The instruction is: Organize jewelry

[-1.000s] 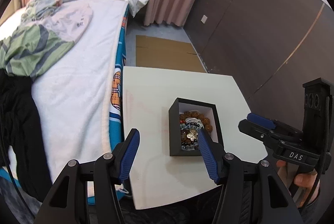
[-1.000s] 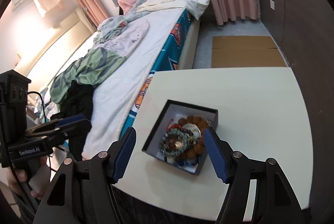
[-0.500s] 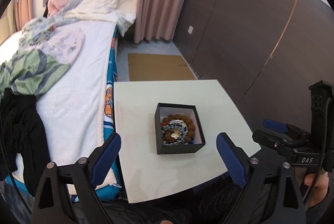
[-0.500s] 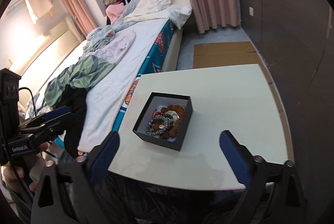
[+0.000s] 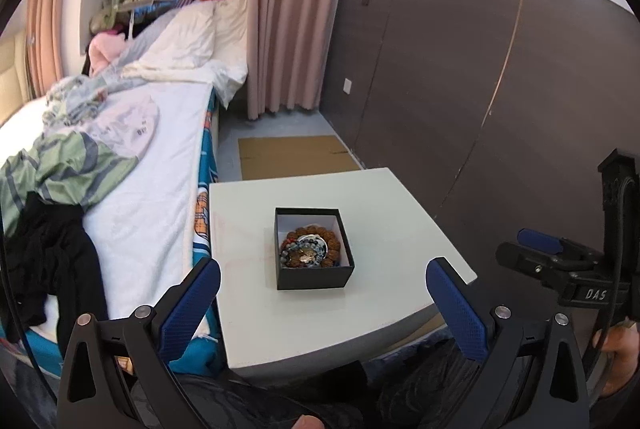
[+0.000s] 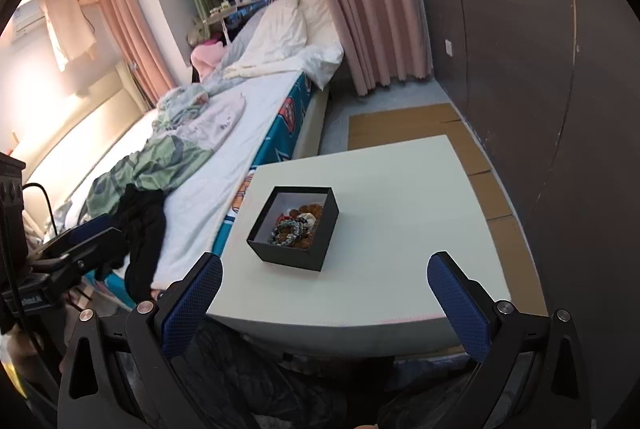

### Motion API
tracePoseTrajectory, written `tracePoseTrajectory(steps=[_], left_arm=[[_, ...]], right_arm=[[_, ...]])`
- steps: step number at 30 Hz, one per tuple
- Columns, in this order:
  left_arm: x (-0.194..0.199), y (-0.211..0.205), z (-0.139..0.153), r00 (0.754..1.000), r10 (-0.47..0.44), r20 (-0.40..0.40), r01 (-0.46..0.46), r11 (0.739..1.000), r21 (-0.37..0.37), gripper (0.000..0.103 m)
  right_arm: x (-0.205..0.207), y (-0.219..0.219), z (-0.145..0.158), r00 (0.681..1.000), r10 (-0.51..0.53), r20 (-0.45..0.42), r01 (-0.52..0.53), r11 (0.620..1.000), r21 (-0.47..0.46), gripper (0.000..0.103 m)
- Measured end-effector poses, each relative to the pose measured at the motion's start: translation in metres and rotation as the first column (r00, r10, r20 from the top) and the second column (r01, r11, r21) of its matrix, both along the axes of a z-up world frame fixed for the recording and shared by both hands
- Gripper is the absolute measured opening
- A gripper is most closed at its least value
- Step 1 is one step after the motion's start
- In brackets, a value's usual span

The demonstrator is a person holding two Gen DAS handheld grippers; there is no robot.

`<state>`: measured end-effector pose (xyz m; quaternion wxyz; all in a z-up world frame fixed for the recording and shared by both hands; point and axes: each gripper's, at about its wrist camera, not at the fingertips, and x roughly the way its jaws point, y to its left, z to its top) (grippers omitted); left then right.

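Observation:
A small black box [image 5: 314,275] with a white inside stands on a white table [image 5: 380,213]. It holds a pile of beaded bracelets [image 5: 310,247], brown, blue and grey. The box also shows in the right wrist view [image 6: 316,245], with the bracelets [image 6: 294,227] inside. My left gripper [image 5: 323,293] is open and empty, held back over the table's near edge, short of the box. My right gripper [image 6: 325,289] is open and empty, also near the front edge. The right gripper shows from the side in the left wrist view [image 5: 548,253].
A bed [image 5: 132,197] with white sheets and loose clothes runs along the table's left side. Flattened cardboard [image 5: 292,155] lies on the floor beyond the table. A dark panelled wall [image 5: 460,101] stands to the right. Pink curtains [image 5: 280,9] hang at the back.
Both grippers have pulled back and up from the box and opened wider. The box now looks smaller and farther away. The box and bracelets have not moved.

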<state>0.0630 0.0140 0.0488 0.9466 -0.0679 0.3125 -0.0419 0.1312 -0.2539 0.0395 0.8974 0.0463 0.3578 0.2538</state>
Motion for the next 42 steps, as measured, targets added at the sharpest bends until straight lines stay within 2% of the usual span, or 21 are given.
tracePoseTrajectory(steps=[4, 13, 25, 31, 42], left_arm=[[-0.019, -0.006, 0.003, 1.0, -0.01, 0.027, 0.011, 1.0, -0.021, 0.102], [-0.063, -0.021, 0.009, 0.995, 0.004, 0.095, -0.01, 0.998, 0.061, 0.102], [-0.108, -0.028, 0.009, 0.988, 0.004, 0.152, -0.014, 0.997, 0.07, 0.102], [-0.126, -0.03, 0.013, 0.983, 0.002, 0.183, -0.015, 0.998, 0.069, 0.102], [-0.137, -0.028, 0.017, 0.983, 0.021, 0.18, -0.031, 0.998, 0.055, 0.102]], right_arm=[[-0.016, -0.005, 0.005, 1.0, -0.001, 0.028, 0.002, 1.0, -0.023, 0.103], [-0.059, -0.023, 0.016, 0.995, -0.023, 0.098, 0.026, 0.999, -0.033, 0.103], [-0.109, -0.04, 0.025, 0.984, -0.047, 0.169, 0.052, 0.998, -0.028, 0.103], [-0.124, -0.04, 0.023, 0.983, -0.03, 0.181, 0.036, 0.999, -0.028, 0.103], [-0.133, -0.042, 0.024, 0.981, -0.021, 0.192, 0.026, 0.999, -0.021, 0.103]])
